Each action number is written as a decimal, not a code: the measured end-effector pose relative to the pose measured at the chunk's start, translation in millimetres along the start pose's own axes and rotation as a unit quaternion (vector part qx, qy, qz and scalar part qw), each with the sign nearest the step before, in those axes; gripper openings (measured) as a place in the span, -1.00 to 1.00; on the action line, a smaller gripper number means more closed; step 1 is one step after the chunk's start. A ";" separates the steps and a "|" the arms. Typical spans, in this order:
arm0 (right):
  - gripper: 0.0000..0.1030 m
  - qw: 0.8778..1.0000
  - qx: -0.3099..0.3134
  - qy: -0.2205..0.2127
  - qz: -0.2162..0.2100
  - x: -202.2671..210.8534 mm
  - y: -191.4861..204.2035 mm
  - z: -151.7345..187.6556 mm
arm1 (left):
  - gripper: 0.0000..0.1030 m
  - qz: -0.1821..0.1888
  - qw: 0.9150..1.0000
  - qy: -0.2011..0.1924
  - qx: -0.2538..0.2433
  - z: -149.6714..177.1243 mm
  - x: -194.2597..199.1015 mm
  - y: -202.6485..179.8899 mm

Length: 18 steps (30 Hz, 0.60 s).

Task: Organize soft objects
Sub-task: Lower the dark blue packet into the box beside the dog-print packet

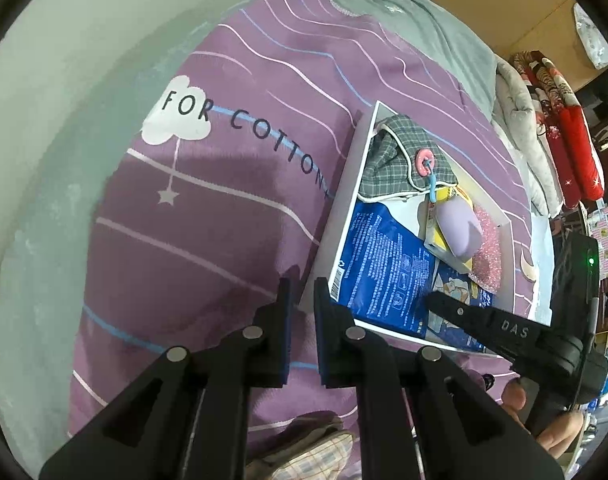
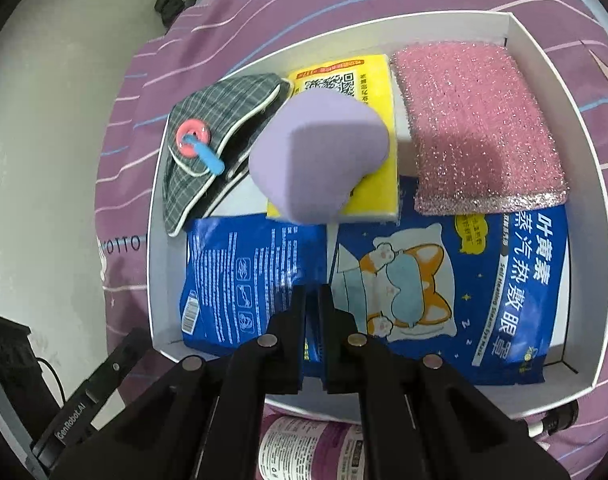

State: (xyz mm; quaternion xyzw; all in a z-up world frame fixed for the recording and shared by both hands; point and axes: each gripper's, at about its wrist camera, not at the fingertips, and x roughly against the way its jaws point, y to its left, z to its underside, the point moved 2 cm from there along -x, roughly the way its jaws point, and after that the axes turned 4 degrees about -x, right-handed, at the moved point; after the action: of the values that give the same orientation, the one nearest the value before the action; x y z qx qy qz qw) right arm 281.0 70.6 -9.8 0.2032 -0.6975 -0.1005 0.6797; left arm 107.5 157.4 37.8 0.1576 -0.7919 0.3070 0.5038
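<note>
Blue eye-mask packet (image 2: 455,292) lying flat across the white box's (image 2: 595,208) near end, long axis crosswise, directly under the right gripper (image 2: 312,312), jaws closed and seemingly empty, left gripper (image 1: 302,312) closed farther off beside the box.

A shallow white cardboard box (image 2: 551,64) is set on a purple striped bedsheet (image 1: 208,240); in the right wrist view, a grey checked fabric pouch (image 2: 208,136) is laid in its far left corner; a yellow flat packet (image 2: 367,92) is placed to the right of it, with a lilac rounded sponge (image 2: 315,160) on top; a pink glittery scouring pad (image 2: 475,128) is set at the far right; two blue printed sachets (image 2: 483,280) are spread side by side along the near side.
</note>
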 end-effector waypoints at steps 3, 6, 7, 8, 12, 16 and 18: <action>-0.91 0.999 0.005 -0.018 0.038 9.9 -0.3 1.8 | -0.78 0.001 1.000 -0.001 0.005 -0.4 0.3 2.9; -0.91 0.997 0.018 -0.056 0.058 28.1 5.4 1.0 | -0.78 0.003 1.000 -0.001 0.011 -0.7 0.3 5.9; -0.91 0.997 0.020 -0.059 0.038 31.3 10.4 0.1 | -0.78 0.003 1.000 -0.001 0.013 -0.8 0.1 6.6; -0.91 0.998 0.024 -0.057 0.010 32.3 16.9 -1.3 | -0.78 0.003 1.000 -0.001 0.013 -0.8 -0.2 7.1; -0.91 0.997 0.046 -0.039 -0.042 12.5 48.5 -11.7 | -0.78 -0.005 1.000 0.002 0.008 -0.1 -2.4 7.2; -0.91 0.996 0.054 -0.018 -0.063 -30.8 77.1 -24.4 | -0.78 -0.011 1.000 0.001 0.013 0.3 -1.8 12.3; -0.93 0.996 0.049 -0.022 -0.073 -51.8 81.9 -35.2 | -0.78 -0.008 1.000 0.000 0.017 0.3 -1.0 15.7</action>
State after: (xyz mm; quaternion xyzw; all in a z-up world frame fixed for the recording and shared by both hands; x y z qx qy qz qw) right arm 303.5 170.6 -20.8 0.2849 -0.6999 -0.1201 0.6438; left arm 98.9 169.2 31.7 0.1727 -0.7854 0.3163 0.5033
